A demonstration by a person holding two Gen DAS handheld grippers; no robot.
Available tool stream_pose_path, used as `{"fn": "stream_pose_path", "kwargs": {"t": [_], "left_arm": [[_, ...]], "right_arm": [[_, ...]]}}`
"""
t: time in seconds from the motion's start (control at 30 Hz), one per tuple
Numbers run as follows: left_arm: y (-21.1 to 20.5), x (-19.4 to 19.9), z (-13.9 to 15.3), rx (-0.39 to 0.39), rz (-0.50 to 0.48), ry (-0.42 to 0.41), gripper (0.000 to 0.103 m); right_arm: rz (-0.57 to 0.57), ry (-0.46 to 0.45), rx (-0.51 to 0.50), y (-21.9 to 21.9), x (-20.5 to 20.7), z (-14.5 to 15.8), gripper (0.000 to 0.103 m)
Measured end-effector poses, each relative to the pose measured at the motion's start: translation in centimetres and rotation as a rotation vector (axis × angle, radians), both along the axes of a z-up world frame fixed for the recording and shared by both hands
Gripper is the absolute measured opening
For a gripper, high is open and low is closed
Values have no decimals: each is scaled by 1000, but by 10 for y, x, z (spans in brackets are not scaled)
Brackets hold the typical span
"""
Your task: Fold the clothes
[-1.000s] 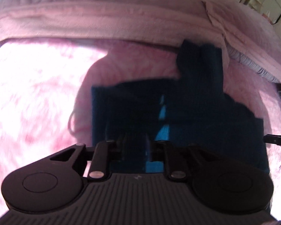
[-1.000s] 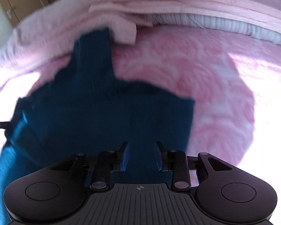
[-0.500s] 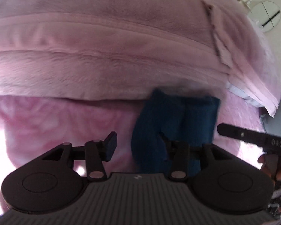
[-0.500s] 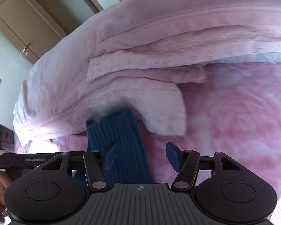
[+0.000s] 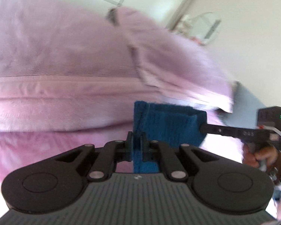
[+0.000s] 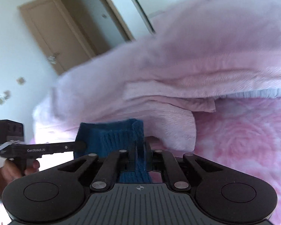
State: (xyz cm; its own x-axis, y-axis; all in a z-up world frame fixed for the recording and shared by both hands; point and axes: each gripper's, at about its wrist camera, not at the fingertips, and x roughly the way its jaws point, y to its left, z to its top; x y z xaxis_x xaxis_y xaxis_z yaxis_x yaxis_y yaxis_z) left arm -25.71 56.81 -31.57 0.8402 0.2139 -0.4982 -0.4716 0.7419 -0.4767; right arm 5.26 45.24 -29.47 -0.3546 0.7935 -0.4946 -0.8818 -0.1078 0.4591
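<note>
Between the two tongs, lifted clear of the pink patterned bedspread (image 6: 252, 131), hung a dark blue knitted garment (image 5: 168, 127), stretched as a short band from one tool to the other. The left gripper (image 5: 137, 146) was pressed together on the garment's left edge, a fold of blue knit standing up between its fingers and running down toward the gripper body. The right gripper (image 6: 140, 156) was likewise clamped on the opposite edge, the ribbed knit rising above its fingers and hanging down beneath them.

In the left wrist view, the right gripper came in from the right side as a long black bar whose tip met the far end of the blue band; the person's hand (image 5: 260, 155) gripped its handle. In the right wrist view, the left gripper came in from the left in the same way, its tip touching the garment's far corner.

Behind the garment lay a heap of pale pink folded blankets (image 5: 65, 65), close to the knit's upper edge; the blur hid whether they touched. A brown door (image 6: 61, 31) showed beyond.
</note>
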Motion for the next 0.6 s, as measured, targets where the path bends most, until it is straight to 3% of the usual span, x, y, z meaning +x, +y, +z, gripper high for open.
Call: {"fn": "stream_pose_path", "kwargs": {"t": [0.07,0.13,0.27,0.3,0.37,0.43,0.5,0.53,0.57,0.6], "left_arm": [[-36,-26,1,-16,-45,15,4],[-70,-42,-13,-58,-64,110,7],[-119,-67,-45,-107,-54,357,7],[-128,-73,-48,-109,-38,385,7],[-128,-82,-40,-141,33,336,11],[-119,-83,-33,-186,102,267,21],[-106,-79,-30,-281,171,173,31],[-98,-74,-34,-354,195,124,34],[-91,-68,-38,-420,217,85,34],[-89,-62,-43,-461,231,76,34]], "right_arm": [[62,-44,17,-40,-10,9,4],[127,-101,-24,-73,-30,7,4],[223,-225,-338,-116,-64,-33,5],[214,-267,-387,-122,-68,-39,5],[189,-326,-460,-132,-74,-46,5],[119,-232,-433,-133,-66,-36,10],[12,-75,-399,-128,-55,-29,31],[-54,14,-385,-124,-51,-27,55],[-113,117,-376,-119,-47,-28,65],[-154,224,-377,-114,-44,-34,65]]}}
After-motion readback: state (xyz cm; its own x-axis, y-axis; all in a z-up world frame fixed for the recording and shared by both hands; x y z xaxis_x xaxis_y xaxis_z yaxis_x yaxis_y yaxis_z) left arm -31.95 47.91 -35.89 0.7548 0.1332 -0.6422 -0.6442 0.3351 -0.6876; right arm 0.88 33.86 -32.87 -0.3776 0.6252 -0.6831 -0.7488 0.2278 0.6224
